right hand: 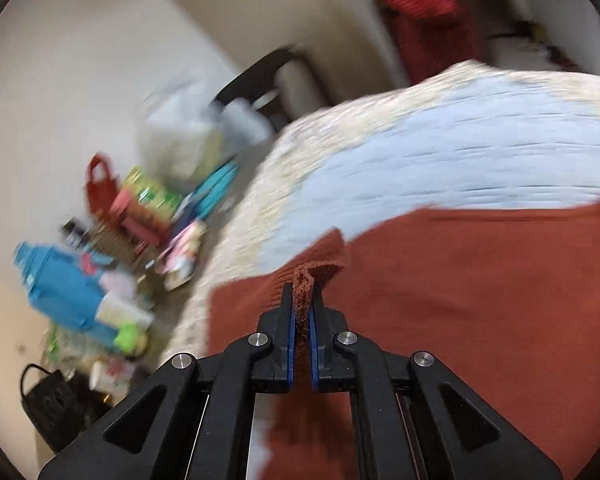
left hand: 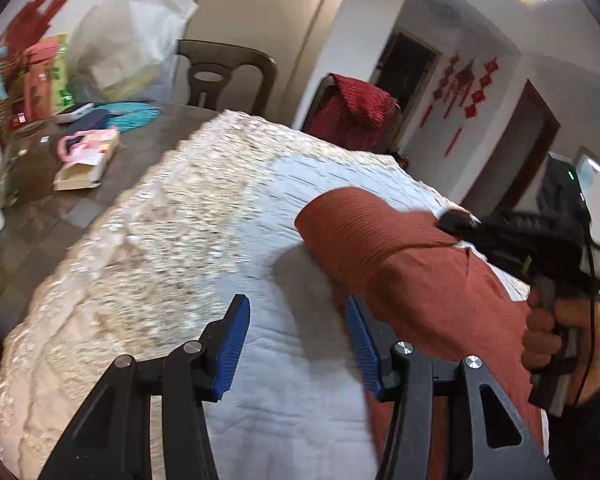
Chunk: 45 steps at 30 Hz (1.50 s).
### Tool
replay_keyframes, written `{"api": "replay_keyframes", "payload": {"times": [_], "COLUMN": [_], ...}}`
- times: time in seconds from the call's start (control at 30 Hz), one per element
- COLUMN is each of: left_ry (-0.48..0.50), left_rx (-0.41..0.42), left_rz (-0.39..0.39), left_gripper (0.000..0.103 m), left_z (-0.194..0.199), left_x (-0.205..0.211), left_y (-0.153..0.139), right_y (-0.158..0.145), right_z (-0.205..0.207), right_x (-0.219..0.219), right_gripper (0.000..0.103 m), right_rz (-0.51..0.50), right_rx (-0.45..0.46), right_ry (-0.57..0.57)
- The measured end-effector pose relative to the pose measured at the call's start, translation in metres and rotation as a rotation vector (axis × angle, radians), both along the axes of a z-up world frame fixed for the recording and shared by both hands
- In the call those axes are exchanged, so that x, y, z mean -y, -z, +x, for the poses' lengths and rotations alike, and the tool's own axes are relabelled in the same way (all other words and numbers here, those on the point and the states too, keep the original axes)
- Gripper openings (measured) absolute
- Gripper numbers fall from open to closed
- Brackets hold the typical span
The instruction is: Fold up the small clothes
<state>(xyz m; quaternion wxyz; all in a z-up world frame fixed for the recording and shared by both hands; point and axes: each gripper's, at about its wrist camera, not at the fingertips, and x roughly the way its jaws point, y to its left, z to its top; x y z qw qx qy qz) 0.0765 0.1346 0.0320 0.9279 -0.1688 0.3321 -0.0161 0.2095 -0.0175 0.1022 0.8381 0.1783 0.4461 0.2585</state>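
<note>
A rust-red ribbed garment [left hand: 412, 276] lies on a white quilted cloth [left hand: 220, 208] over the table. My left gripper [left hand: 296, 344] is open and empty, just left of the garment, its right finger close to the fabric's edge. My right gripper [right hand: 302, 308] is shut on a bunched edge of the rust-red garment [right hand: 480, 300] and lifts that fold up off the cloth [right hand: 440, 160]. In the left wrist view the right gripper [left hand: 460, 220] shows at the right, held by a hand, with a fold of the garment draped over.
Boxes, bags and a red tote [left hand: 40, 20] crowd the table's far left; they also show in the right wrist view [right hand: 100, 184]. A dark chair [left hand: 220, 72] and a chair with a red cover [left hand: 356, 112] stand behind the table. A black bag [right hand: 56, 400] lies low left.
</note>
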Motion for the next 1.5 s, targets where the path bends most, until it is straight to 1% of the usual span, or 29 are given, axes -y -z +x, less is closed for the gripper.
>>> {"api": "replay_keyframes", "payload": {"times": [0.07, 0.17, 0.3, 0.43, 0.5, 0.57, 0.63, 0.67, 0.7, 0.73, 0.77, 0.83, 0.93, 1.03, 1.07, 1.1, 1.13, 1.2, 1.23, 1.27, 1.33, 1.37, 1.4, 1.43, 1.5], "left_ry": [0.029, 0.062, 0.086, 0.098, 0.103, 0.117, 0.139, 0.146, 0.159, 0.180, 0.193, 0.210, 0.216, 0.228, 0.231, 0.231, 0.229, 0.221, 0.219, 0.218, 0.220, 0.220, 0.218, 0.213, 0.211], "left_rx": [-0.013, -0.024, -0.038, -0.042, -0.031, -0.022, -0.029, -0.044, -0.052, -0.057, -0.064, -0.082, -0.111, -0.132, -0.134, -0.129, -0.119, -0.110, -0.120, -0.134, -0.127, -0.125, -0.121, -0.118, -0.102], "left_rz": [-0.003, -0.007, -0.017, -0.012, -0.005, -0.003, 0.011, 0.016, 0.015, 0.014, 0.021, 0.038, 0.064, 0.064, 0.064, 0.066, 0.069, 0.070, 0.065, 0.057, 0.055, 0.059, 0.059, 0.054, 0.038], "left_gripper": [0.053, 0.053, 0.053, 0.053, 0.053, 0.053, 0.053, 0.053, 0.052, 0.049, 0.047, 0.046, 0.044, 0.044, 0.044, 0.044, 0.044, 0.044, 0.044, 0.044, 0.044, 0.044, 0.044, 0.044, 0.044], "left_z": [0.010, 0.022, 0.034, 0.045, 0.051, 0.059, 0.069, 0.074, 0.078, 0.082, 0.086, 0.094, 0.105, 0.112, 0.113, 0.113, 0.113, 0.115, 0.117, 0.118, 0.115, 0.113, 0.111, 0.108, 0.102], "left_x": [0.009, 0.021, 0.029, 0.037, 0.041, 0.046, 0.053, 0.057, 0.060, 0.064, 0.067, 0.072, 0.074, 0.074, 0.073, 0.072, 0.071, 0.068, 0.066, 0.065, 0.064, 0.064, 0.064, 0.063, 0.059], "left_y": [0.001, 0.000, -0.001, -0.004, -0.007, -0.009, -0.006, -0.003, 0.000, 0.002, 0.005, 0.010, 0.018, 0.023, 0.023, 0.022, 0.020, 0.020, 0.023, 0.027, 0.027, 0.026, 0.024, 0.022, 0.016], "right_y": [0.005, 0.017, 0.030, 0.034, 0.038, 0.040, 0.040, 0.047, 0.058, 0.062, 0.061, 0.056, 0.048, 0.054, 0.059, 0.060, 0.057, 0.047, 0.044, 0.047, 0.060, 0.062, 0.060, 0.054, 0.045], "right_z": [-0.008, -0.016, -0.020, -0.026, -0.031, -0.037, -0.040, -0.039, -0.035, -0.036, -0.039, -0.041, -0.034, -0.024, -0.020, -0.021, -0.024, -0.035, -0.039, -0.039, -0.038, -0.040, -0.042, -0.045, -0.047], "right_x": [0.028, 0.051, 0.062, 0.068, 0.075, 0.087, 0.088, 0.089, 0.090, 0.093, 0.097, 0.100, 0.097, 0.096, 0.094, 0.095, 0.096, 0.102, 0.107, 0.112, 0.116, 0.113, 0.112, 0.109, 0.109], "right_gripper": [0.005, 0.005, 0.005, 0.005, 0.005, 0.005, 0.006, 0.007, 0.007, 0.008, 0.008, 0.010, 0.012, 0.013, 0.012, 0.006, 0.005, 0.005, 0.005, 0.005, 0.005, 0.005, 0.006, 0.007, 0.012], "right_rz": [-0.017, -0.046, -0.067, -0.082, -0.090, -0.071, -0.072, -0.074, -0.073, -0.055, -0.026, -0.032, -0.008, 0.008, -0.001, -0.009, -0.016, 0.004, -0.003, -0.007, -0.012, -0.020, -0.034, -0.070, -0.097], "right_rx": [-0.005, -0.021, -0.041, -0.032, -0.032, -0.027, -0.017, -0.059, -0.132, -0.152, -0.136, -0.129, -0.113, -0.132, -0.151, -0.151, -0.131, -0.057, -0.045, -0.059, -0.133, -0.139, -0.128, -0.108, -0.075], "right_ry": [0.064, 0.122, 0.150, 0.158, 0.186, 0.233, 0.239, 0.224, 0.214, 0.216, 0.224, 0.235, 0.219, 0.197, 0.188, 0.190, 0.196, 0.221, 0.242, 0.261, 0.259, 0.237, 0.228, 0.223, 0.234]}}
